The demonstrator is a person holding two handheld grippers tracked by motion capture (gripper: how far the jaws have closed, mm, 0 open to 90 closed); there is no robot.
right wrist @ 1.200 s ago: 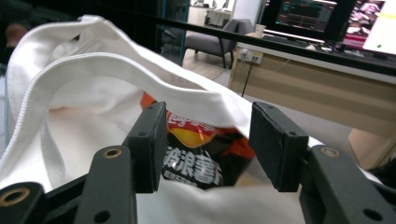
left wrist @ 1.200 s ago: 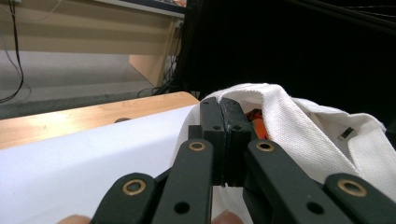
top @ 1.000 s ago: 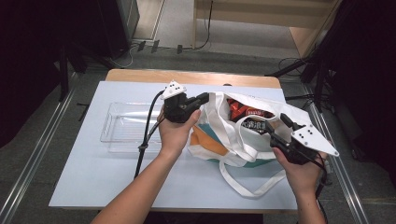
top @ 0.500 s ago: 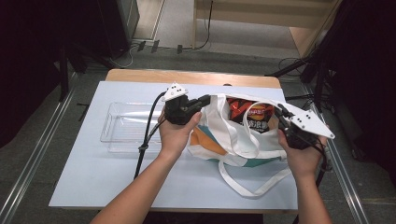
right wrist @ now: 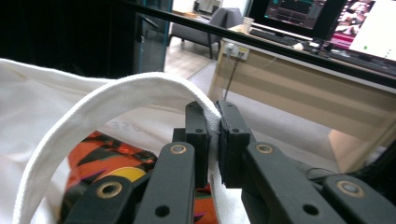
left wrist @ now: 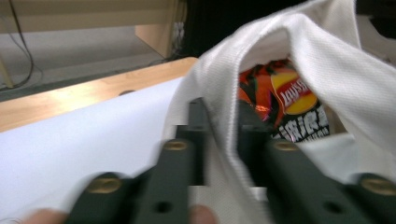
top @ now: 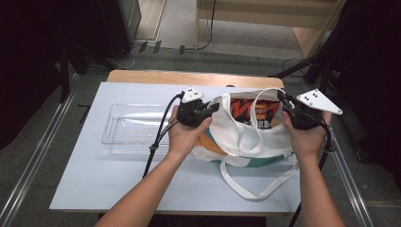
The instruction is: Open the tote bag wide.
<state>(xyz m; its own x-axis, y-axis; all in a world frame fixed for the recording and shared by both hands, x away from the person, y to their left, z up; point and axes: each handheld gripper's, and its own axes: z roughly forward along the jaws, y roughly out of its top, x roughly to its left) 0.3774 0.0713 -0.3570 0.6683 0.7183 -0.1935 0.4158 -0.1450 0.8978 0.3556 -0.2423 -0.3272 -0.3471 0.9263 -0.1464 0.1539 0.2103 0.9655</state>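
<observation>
Tote bag (top: 246, 137), white canvas, lying on the table (top: 94, 179) beside a clear tray (top: 127, 127), with a chip packet (top: 255, 113) inside. My left gripper (top: 215, 108) is clenched on the bag's left rim; my right gripper (top: 283, 98), open a second ago, has closed on the right rim and drawn outward. The mouth now gapes wider, so I judge the packet is ready to be reached.
</observation>
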